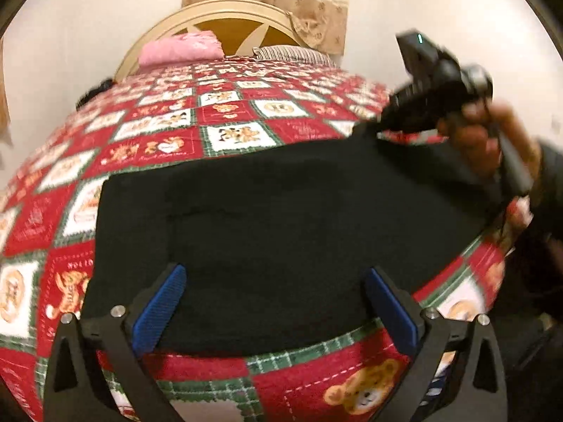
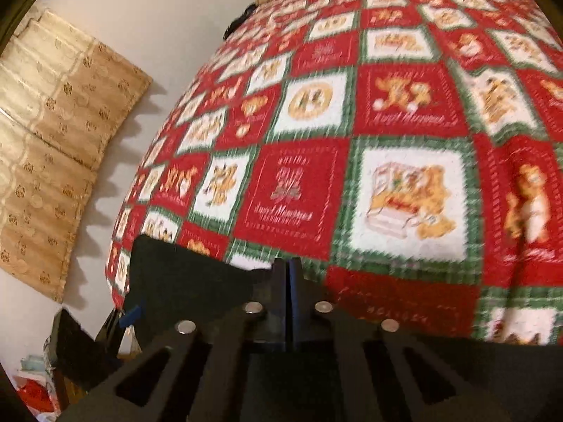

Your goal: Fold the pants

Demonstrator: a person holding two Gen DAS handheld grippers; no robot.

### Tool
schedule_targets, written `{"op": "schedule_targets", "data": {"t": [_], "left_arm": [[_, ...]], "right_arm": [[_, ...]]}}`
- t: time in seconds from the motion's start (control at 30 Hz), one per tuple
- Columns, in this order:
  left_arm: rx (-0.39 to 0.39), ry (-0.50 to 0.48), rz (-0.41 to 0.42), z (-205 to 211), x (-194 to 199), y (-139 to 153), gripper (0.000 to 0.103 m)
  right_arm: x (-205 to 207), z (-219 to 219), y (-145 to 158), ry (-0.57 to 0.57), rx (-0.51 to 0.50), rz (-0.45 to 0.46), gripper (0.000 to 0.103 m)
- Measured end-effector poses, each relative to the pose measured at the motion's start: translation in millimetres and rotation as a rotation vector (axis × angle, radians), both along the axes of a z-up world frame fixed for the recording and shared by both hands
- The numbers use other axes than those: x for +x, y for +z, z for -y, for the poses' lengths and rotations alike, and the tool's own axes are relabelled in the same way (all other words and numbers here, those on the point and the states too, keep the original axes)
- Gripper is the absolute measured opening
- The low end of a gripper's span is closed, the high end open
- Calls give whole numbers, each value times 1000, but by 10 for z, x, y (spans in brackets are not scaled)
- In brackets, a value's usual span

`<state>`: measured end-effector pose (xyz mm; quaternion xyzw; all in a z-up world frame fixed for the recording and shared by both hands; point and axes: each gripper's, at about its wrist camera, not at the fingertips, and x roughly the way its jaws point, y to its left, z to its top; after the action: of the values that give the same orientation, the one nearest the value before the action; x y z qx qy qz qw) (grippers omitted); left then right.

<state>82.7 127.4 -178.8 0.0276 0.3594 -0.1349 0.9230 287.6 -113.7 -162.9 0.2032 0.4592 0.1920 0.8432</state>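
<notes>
Black pants [image 1: 274, 218] lie folded flat on a bed covered by a red, white and green Christmas quilt [image 1: 225, 109]. My left gripper [image 1: 278, 304] hangs open over the near edge of the pants, its blue pads [image 1: 163, 302] spread wide with nothing between them. A hand holds my right gripper [image 1: 369, 130] at the far right corner of the pants, which rises to its tip. In the right wrist view that gripper [image 2: 289, 274] is shut, and the black pants fabric [image 2: 183, 281] runs up to its tips from the left.
A pink bundle [image 1: 179, 49] and a striped pillow [image 1: 292, 52] lie by the cream headboard [image 1: 228, 10]. A beige curtain [image 2: 52, 123] hangs on the wall beside the bed's side edge [image 2: 140, 183]. Clutter [image 2: 35, 387] sits on the floor below.
</notes>
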Motion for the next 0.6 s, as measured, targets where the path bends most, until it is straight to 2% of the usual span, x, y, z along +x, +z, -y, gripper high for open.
{"op": "schedule_targets", "data": {"t": [0.03,0.17,0.27,0.33,0.37,0.4,0.47,0.6], "left_arm": [[1,4,3,-10,-6,0,103],[-76,28,-23,-115,5,87,103],[-156,47,-28,-144,-4,184,103],[-177,42,-19,-70,13,246,103],[-185,30,-15,-15,28,276,103],[-191,17,-12,41,32,301,103],[-204,-20,-4,196,59,355,103],[-217,-102,-13,530,172,378,103]], "right_arm": [[20,20,2,-9,1,4,1],[78,33,-96,2,-16,-17,1],[-6,43,-50,6,-11,18,2],[-81,73,9,3,-9,30,4],[-169,127,78,-5,-30,47,10],[-253,177,128,-10,-47,67,24],[-453,319,222,-26,-77,99,39],[-1019,823,366,-108,-159,139,40]]}}
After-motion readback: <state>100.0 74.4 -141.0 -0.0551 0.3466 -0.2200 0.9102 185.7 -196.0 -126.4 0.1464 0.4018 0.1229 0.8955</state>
